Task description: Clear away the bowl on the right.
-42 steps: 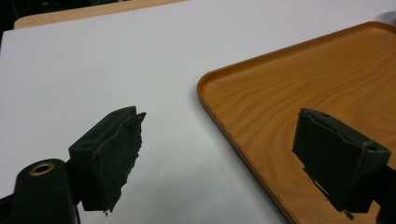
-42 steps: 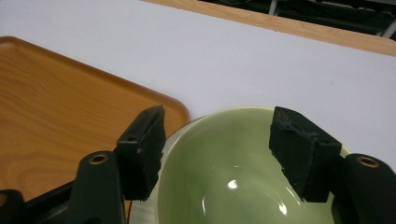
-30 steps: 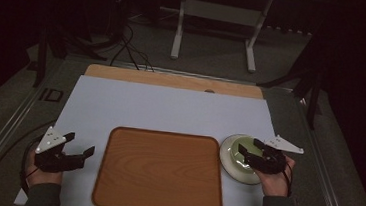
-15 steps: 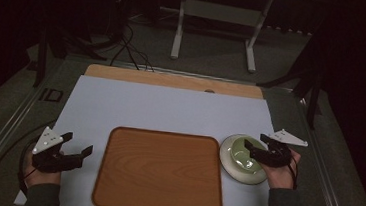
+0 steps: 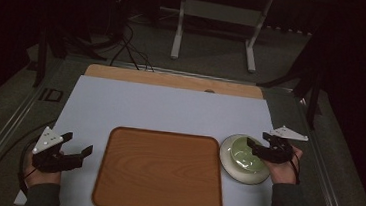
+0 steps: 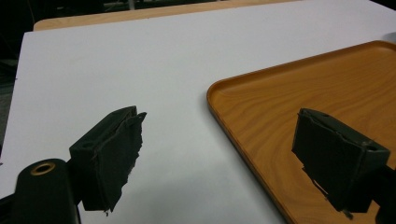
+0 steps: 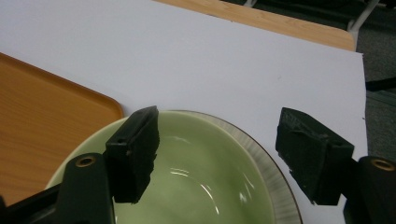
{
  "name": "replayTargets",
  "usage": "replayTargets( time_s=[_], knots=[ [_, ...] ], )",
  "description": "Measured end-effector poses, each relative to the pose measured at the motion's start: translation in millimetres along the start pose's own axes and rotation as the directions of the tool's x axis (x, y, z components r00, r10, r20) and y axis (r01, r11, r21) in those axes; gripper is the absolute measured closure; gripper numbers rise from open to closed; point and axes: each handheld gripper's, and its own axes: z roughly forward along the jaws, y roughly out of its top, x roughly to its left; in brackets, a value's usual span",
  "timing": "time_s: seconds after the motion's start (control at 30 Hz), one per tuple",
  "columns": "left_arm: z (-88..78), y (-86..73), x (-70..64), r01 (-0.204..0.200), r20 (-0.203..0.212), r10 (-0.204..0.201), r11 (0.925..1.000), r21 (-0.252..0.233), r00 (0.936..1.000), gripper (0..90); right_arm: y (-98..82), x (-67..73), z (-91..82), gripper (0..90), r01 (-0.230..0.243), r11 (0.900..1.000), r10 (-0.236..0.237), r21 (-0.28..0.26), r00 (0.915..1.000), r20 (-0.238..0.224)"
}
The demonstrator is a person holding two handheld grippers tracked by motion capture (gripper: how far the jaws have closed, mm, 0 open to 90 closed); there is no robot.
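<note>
Two handheld grippers hover over a white tabletop (image 5: 170, 109), one at either end of a wooden tray (image 5: 160, 170) whose long axis runs across the table from side to side. At the left, the left gripper (image 5: 77, 150) points toward the tray's near-left corner with its jaws spread wide and nothing between them; seen from the left gripper view (image 6: 219, 154), one finger (image 6: 112, 156) stands over bare white surface while the other finger (image 6: 338, 161) hangs above the tray (image 6: 322, 98), so the tray's raised left rim passes through the gap between them. At the right, the right gripper (image 5: 260, 149) reaches over a pale green bowl (image 5: 240, 160) that sits upright, mouth up, on the table just beside the tray's right edge, apparently not touching it. In the right gripper view (image 7: 224, 154) the jaws are likewise wide apart and grip nothing: the left-hand finger (image 7: 135, 151) hangs over the bowl's glossy interior (image 7: 201, 186), the right-hand finger (image 7: 310, 154) lies beyond its ribbed rim over the white surface, and the far rim curves between them. Whether either finger touches the bowl cannot be told. A corner of the tray (image 7: 46, 116) shows just outside the left-hand finger. Each gripper is held in a hand whose dark sleeve enters from the near edge.
</note>
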Motion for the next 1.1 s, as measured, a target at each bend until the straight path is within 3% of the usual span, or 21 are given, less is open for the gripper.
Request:
replayTargets(
  time_s=[0.37,0.73,0.8,1.1],
  knots=[
    [1.5,-0.3,0.0,0.002,0.006,-0.002,1.0000,0.007,1.0000,15.6,-7.6,-10.1,5.1,35.2,-0.026,0.998,0.026,0.048,0.9996,0.014],
    [1.5,-0.2,-0.1,0.001,0.004,-0.001,1.0000,0.006,1.0000,15.7,-14.6,-16.5,6.1,53.9,-0.055,0.992,0.055,0.113,0.9985,0.006],
    [1.6,-0.2,0.0,0.000,0.006,0.000,1.0000,0.006,1.0000,15.8,-18.0,-16.7,7.9,64.0,-0.065,0.989,0.065,0.134,0.9979,0.004],
    [1.7,0.0,-0.2,0.001,0.006,-0.001,1.0000,0.007,1.0000,15.9,-22.8,-20.1,10.9,74.7,-0.091,0.977,0.090,0.191,0.9958,0.016]
  ],
)
